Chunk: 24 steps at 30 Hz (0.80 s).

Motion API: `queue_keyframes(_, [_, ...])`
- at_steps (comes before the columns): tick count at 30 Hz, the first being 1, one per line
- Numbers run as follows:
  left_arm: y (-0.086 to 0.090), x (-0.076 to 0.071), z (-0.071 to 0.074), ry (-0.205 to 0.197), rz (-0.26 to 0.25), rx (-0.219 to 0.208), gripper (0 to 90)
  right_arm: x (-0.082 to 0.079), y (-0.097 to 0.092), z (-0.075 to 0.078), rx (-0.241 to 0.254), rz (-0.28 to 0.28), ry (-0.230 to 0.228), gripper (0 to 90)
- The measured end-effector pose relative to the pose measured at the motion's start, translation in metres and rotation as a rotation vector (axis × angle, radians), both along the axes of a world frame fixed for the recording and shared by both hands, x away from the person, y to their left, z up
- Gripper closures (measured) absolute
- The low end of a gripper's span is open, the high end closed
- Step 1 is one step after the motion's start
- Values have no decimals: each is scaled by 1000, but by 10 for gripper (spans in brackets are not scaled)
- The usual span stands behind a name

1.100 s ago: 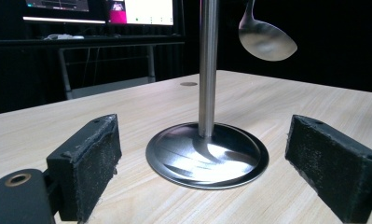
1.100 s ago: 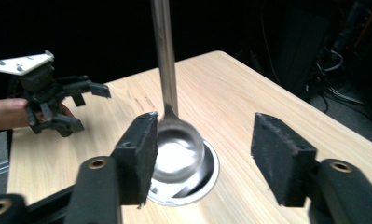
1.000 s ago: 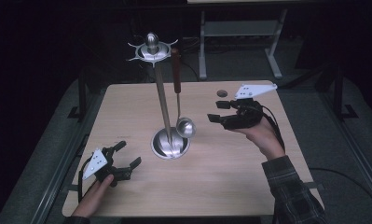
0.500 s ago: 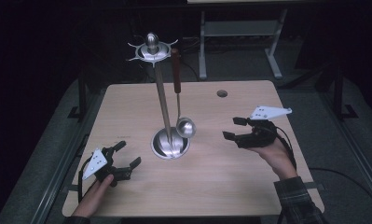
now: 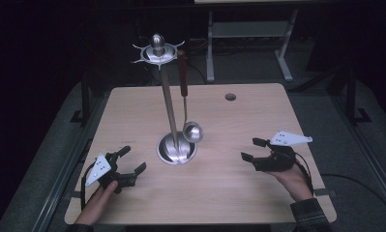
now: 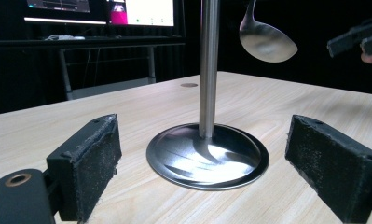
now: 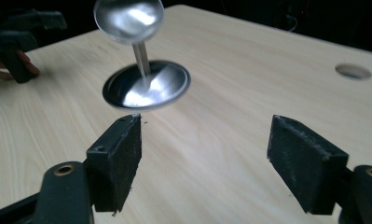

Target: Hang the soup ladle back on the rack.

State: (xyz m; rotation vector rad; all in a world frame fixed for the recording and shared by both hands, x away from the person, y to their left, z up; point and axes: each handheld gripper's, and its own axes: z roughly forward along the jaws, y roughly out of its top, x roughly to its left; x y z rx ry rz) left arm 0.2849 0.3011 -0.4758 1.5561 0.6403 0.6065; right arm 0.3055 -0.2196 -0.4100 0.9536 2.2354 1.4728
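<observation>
- The right gripper [image 5: 252, 149] is seen low over the right part of the table [image 5: 132, 111], its jaws spread wide with nothing between them; they have just been opening
- Ahead of the right gripper's fingers [image 7: 116, 161], well apart from them, the round base [image 7: 148, 84] of a metal stand is seen on the bare wood
- A ladle [image 5: 192, 131] is hung from the stand's star-shaped top ring [image 5: 156, 54] by its brown handle [image 5: 182, 72]; its bowl is seen above the base, just beside the pole [image 5: 169, 108], clear of both grippers
- The left gripper [image 5: 132, 159] is held near the table's near left corner, its jaws also spread wide and empty
- In the left gripper view, the base [image 6: 207, 156] is seen between and just beyond the two pads [image 6: 93, 163], untouched by them, with the ladle bowl [image 6: 267, 42] hanging above and to the right
- A small round hole [image 5: 230, 96] in the tabletop is seen far beyond the right gripper's fingers
</observation>
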Motion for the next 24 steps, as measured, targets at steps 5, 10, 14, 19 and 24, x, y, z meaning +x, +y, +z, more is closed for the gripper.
queue_keyframes(5, [0,0,0,-1,-1,0,97,-9,-8,-18,-26,-34,25,212])
queue_keyframes(10, [0,0,0,0,-1,3,97,-18,-15,-33,-68,-86,35,149])
queue_keyframes(14, [0,0,0,0,-1,3,97,-23,-22,-40,-79,-134,38,120])
queue_keyframes(19, [0,0,0,0,-1,0,97,-27,-28,-48,-118,-180,43,45])
queue_keyframes(24, [0,0,0,0,0,-1,97,-30,-33,-57,-149,-212,73,20])
